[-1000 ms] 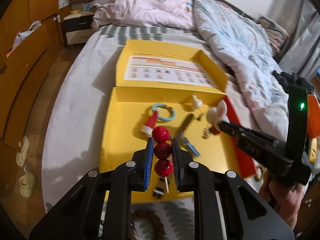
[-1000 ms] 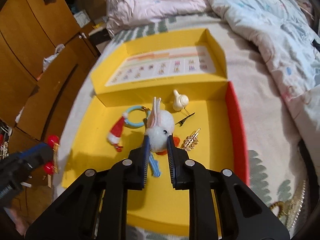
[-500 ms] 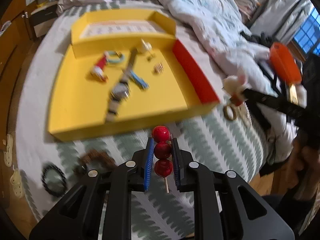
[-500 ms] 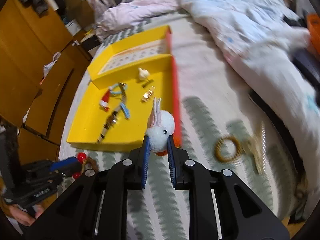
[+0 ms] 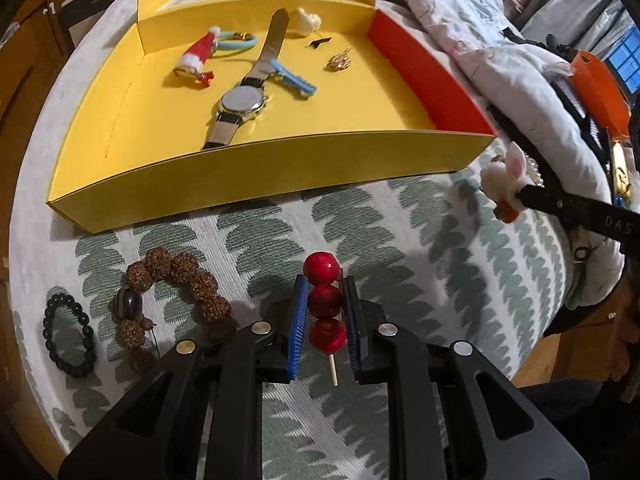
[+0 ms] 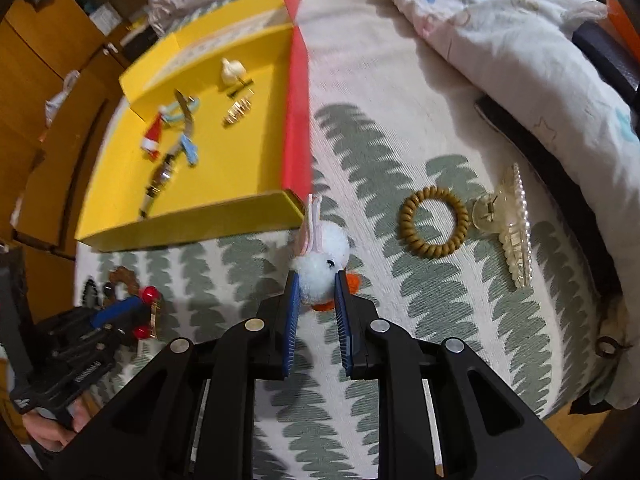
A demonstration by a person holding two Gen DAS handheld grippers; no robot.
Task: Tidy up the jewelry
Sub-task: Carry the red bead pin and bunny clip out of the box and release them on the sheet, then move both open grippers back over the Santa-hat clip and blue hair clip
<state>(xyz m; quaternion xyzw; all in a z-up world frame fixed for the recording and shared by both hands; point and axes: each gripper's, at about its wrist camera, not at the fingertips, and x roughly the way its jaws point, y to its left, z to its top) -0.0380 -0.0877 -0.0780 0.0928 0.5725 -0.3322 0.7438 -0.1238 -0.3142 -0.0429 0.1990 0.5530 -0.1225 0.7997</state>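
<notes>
My left gripper [image 5: 325,300] is shut on a red bead skewer clip [image 5: 322,268] and holds it above the patterned bedspread, in front of the yellow tray [image 5: 280,172]. My right gripper [image 6: 316,292] is shut on a white fluffy bunny clip [image 6: 326,246] near the tray's front right corner; the bunny clip also shows in the left wrist view [image 5: 502,180]. The tray holds a wristwatch [image 5: 243,101], a Santa clip [image 5: 196,58], a blue clip [image 5: 294,78], a gold clip [image 5: 339,62] and a white piece [image 5: 307,22].
A brown bead bracelet [image 5: 176,280] and a black bead bracelet [image 5: 68,336] lie left of my left gripper. A brown coil hair tie [image 6: 433,221] and a pearl claw clip [image 6: 514,224] lie right of the bunny. A rumpled duvet [image 6: 500,40] lies at the right.
Both grippers have pulled back from over the tray to the bedspread in front of it, each still holding its clip. The watch now lies in the tray.
</notes>
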